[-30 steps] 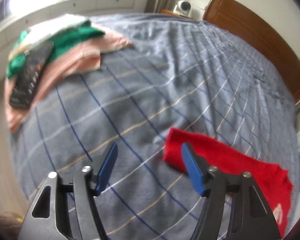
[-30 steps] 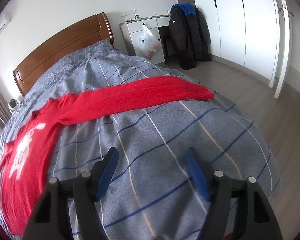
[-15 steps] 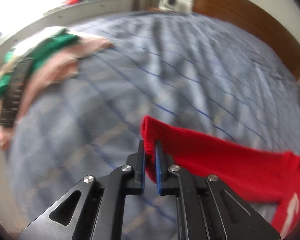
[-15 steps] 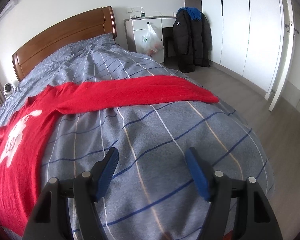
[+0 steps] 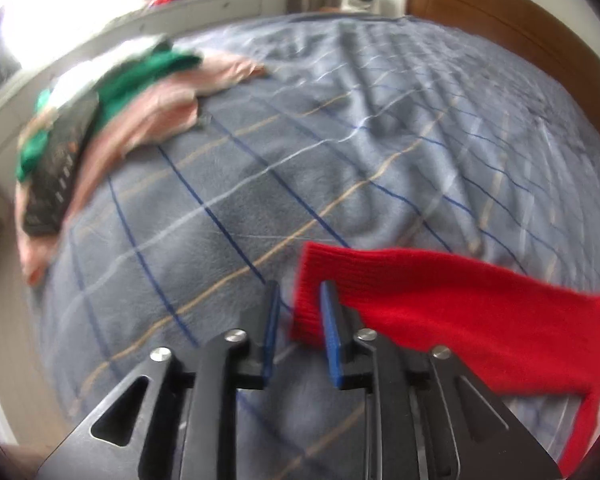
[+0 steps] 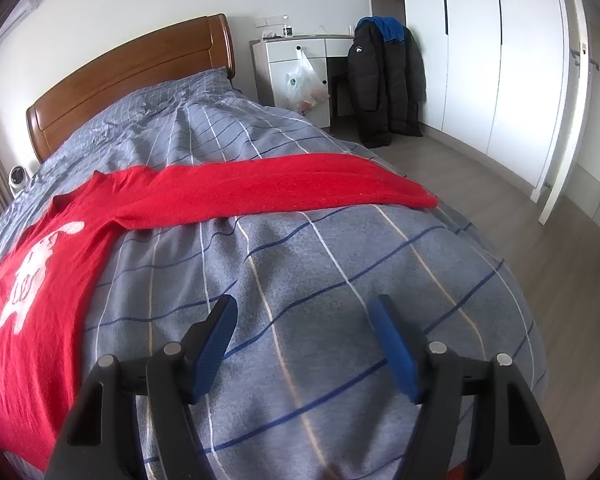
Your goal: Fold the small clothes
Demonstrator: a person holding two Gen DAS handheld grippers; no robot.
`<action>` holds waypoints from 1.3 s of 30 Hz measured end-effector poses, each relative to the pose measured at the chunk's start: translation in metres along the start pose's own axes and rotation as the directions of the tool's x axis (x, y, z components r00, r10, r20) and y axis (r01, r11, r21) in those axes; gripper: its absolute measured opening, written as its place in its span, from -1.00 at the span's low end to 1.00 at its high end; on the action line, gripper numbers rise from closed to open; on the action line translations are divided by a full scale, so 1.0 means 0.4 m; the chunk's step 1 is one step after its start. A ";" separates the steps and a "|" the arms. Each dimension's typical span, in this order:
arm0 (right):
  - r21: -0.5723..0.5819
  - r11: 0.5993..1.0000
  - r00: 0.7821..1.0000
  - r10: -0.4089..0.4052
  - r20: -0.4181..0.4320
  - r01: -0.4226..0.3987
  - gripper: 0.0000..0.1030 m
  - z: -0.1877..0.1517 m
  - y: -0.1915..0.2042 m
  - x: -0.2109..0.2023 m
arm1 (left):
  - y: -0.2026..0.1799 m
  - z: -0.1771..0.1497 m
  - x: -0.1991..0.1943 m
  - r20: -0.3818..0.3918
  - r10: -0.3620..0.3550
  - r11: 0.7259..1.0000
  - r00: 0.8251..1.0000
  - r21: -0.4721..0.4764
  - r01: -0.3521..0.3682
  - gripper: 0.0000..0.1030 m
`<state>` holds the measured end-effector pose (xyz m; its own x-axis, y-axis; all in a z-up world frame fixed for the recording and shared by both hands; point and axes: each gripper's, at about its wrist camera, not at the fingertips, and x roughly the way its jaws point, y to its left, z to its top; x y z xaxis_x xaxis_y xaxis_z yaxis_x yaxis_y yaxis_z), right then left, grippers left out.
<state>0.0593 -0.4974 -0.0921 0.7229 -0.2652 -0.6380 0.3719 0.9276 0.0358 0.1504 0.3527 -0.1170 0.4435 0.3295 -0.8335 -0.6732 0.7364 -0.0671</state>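
Two risks we see. Red sweater [image 6: 112,216] flat on grey bedspread [image 6: 300,280]; left gripper [image 5: 298,320] just reopening, jaws slack around sleeve cuff [image 5: 308,292] — cuff may drop, fold lost. Right gripper [image 6: 304,344] wide, empty — we fear bedspread snagging if it dips.

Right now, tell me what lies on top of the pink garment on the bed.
On the pink garment lie a green garment and a dark flat patterned item, partly overlapping. Something whitish peeks behind the green one, too blurred to identify. What is beneath the pile is covered.
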 end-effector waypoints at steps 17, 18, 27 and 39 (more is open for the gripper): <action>-0.115 0.983 0.984 0.156 0.083 -0.146 0.59 0.015 0.136 -0.070 | -0.233 -0.360 -0.284 0.007 -0.354 0.884 0.935 0.331 0.332 0.69; -0.128 0.979 0.982 0.171 0.075 -0.161 0.59 0.013 0.149 -0.062 | -0.252 -0.372 -0.266 0.002 -0.354 0.880 0.935 0.340 0.332 0.69; -0.180 0.968 0.983 0.161 -0.084 -0.174 0.60 -0.060 0.182 0.061 | -0.274 -0.448 -0.203 0.041 -0.323 0.878 0.945 0.384 0.284 0.83; -0.223 0.966 0.990 0.119 -0.080 -0.134 0.77 -0.090 0.208 0.091 | -0.271 -0.451 -0.184 0.042 -0.303 0.886 0.952 0.379 0.265 0.99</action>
<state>0.0958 -0.4203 -0.1399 0.7133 -0.1312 -0.6885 0.1325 0.9898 -0.0513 0.0839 0.1420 -0.1474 0.6514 0.1155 -0.7499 -0.2548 0.9642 -0.0728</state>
